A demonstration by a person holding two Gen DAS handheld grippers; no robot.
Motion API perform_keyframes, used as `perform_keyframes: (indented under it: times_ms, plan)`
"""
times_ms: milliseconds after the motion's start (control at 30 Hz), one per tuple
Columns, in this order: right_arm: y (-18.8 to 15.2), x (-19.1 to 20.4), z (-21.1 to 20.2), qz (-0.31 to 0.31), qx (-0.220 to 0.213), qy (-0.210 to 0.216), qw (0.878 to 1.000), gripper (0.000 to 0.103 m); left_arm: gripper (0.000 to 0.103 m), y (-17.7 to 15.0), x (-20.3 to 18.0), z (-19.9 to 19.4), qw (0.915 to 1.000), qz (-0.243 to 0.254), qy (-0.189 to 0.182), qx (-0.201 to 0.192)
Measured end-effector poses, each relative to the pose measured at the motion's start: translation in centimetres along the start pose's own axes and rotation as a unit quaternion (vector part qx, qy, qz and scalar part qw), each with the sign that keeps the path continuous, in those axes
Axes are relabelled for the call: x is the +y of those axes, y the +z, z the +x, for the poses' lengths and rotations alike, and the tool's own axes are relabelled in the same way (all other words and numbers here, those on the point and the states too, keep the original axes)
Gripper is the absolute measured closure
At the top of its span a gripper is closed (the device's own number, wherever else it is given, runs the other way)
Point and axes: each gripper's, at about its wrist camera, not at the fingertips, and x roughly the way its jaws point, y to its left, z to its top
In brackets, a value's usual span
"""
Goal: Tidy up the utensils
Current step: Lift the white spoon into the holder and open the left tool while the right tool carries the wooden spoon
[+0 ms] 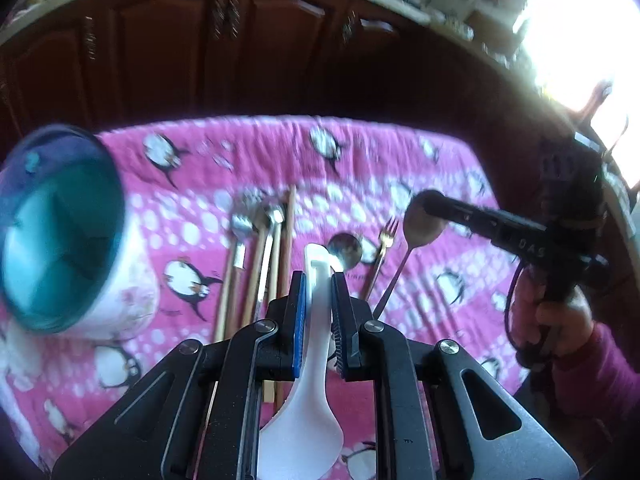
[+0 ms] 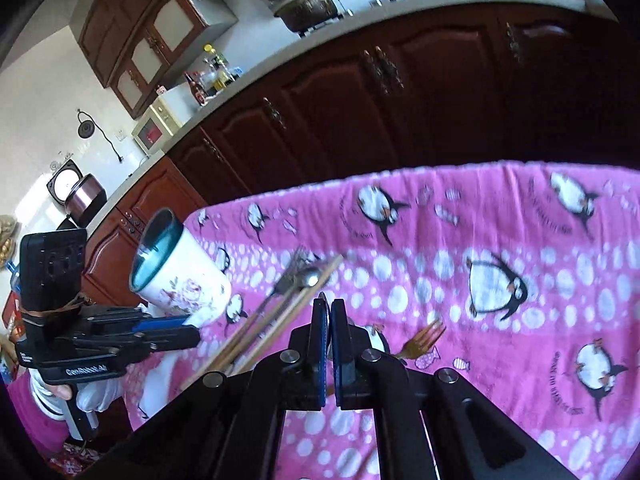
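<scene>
My left gripper (image 1: 319, 276) is shut on a white plastic spoon (image 1: 308, 420), held above the pink penguin cloth (image 1: 400, 168). A white floral cup with a teal inside (image 1: 68, 236) stands at the left; it also shows in the right wrist view (image 2: 180, 276). Chopsticks and metal spoons (image 1: 260, 248) lie in a row on the cloth, with a round metal spoon (image 1: 346, 249), a gold fork (image 1: 384, 248) and a long spoon (image 1: 420, 224) to their right. My right gripper (image 2: 330, 308) is shut on the long spoon's bowl, just above the cloth near the gold fork (image 2: 424, 340).
Dark wooden cabinets (image 2: 360, 100) under a counter stand behind the table. The cloth's far edge (image 2: 400, 176) drops off toward them. The left gripper (image 2: 120, 340) shows at the left of the right wrist view.
</scene>
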Motion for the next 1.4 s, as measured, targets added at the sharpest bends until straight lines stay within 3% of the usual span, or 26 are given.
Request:
perform_keyframes:
  times_ms: [167,333,533,733,1067,1400]
  plan:
    - [2.0,2.4,-2.0,-0.009,-0.027,0.018,0.999,0.101,0.092,1.5,2.7,-6.7,0.9973,-0.029,0.003,-0.067]
    - [3.8,6.0,-2.6,-0.027,-0.052,0.038,0.998,0.101,0.092,3.3,5.8,-10.8,0.9887,-0.048,0.052,-0.133]
    - [6.6,10.5,-1.6,-0.042,-0.077,0.068,0.994,0.101,0.092,4.5,9.3,-11.9,0.9695,-0.060,0.131,-0.198]
    - [9.2,14.0,0.2,-0.065,-0.092,0.067,0.991,0.101,0.092,5.3,11.8,-10.4,0.9557,-0.055,0.166,-0.237]
    - [11.3,17.7,3.7,-0.102,-0.102,0.048,0.988,0.101,0.092,5.4,15.2,-8.6,0.9512,-0.080,0.131,-0.268]
    - [10.4,19.4,6.7,-0.146,-0.082,0.026,0.985,0.101,0.092,5.0,15.8,-7.8,0.9561,-0.093,0.099,-0.260]
